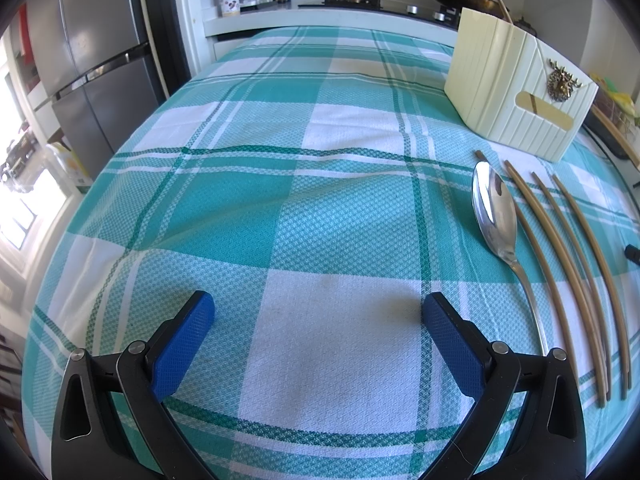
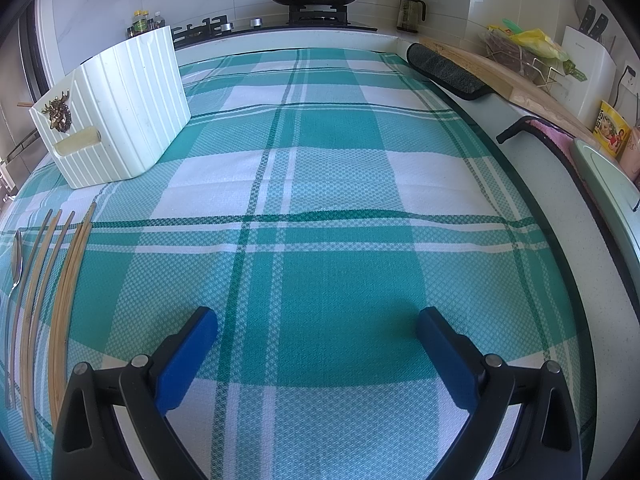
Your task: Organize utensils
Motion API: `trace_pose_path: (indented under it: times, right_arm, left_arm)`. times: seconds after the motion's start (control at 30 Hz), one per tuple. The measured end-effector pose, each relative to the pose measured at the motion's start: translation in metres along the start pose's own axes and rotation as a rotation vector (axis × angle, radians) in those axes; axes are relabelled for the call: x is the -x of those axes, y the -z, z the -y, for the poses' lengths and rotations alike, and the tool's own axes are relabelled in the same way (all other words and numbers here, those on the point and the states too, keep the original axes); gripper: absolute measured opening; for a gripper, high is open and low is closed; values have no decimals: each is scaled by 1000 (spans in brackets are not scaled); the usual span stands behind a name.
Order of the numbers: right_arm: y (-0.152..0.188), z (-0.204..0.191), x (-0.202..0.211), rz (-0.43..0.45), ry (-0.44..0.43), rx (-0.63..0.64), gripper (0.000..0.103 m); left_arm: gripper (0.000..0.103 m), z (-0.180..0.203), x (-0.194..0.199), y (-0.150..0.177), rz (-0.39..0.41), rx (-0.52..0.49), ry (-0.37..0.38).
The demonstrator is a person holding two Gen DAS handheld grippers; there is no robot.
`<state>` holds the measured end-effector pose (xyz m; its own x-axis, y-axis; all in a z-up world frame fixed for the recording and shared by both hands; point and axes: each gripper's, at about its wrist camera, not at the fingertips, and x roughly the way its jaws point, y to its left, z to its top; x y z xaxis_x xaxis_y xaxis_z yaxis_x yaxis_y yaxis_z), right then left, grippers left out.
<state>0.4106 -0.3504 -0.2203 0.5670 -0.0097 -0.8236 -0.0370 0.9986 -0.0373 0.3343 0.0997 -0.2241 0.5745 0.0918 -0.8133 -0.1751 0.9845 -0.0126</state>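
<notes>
Blue fingers (image 1: 452, 344) of both the left gripper (image 1: 318, 312) and right gripper (image 2: 318, 328) spread wide, empty, above checked cloth; spoon (image 1: 494, 212) and chopsticks (image 1: 576, 264) beside cream holder (image 1: 512, 92) — likely light, stiff, slippery, best pinched mid-handle.

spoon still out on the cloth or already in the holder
Out. The spoon lies flat on the checked cloth beside the chopsticks, in front of the cream holder.
</notes>
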Motion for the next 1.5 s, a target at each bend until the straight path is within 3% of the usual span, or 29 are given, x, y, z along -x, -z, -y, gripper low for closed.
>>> trace_pose_path:
  times: [0.37,0.57,0.7,0.97,1.1,1.2,1.3,1.5]
  right_arm:
    - [0,-1,0,0,0,0,102]
    - [0,-1,0,0,0,0,102]
    - [0,-1,0,0,0,0,102]
    - [-5,-6,2,-21,6,16,103]
    - [0,-40,38,2,-217,98,103]
    - [4,-75,46,-29,-308,200,102]
    - [7,-96,40,-53,-321,259,101]
    - [9,-107,20,-109,-258,296,101]
  left_arm:
    - [102,0,3,0,0,4,18]
    - [102,10,32,3,4,114,160]
    - [102,40,37,1,-33,89,207]
    - [102,82,31,1,-34,-6,113]
    - [102,92,22,4,-36,-43,60]
    - [102,94,18,6,-45,-59,48]
    - [102,96,18,8,-40,-78,31]
    - [102,91,14,9,-52,-62,34]
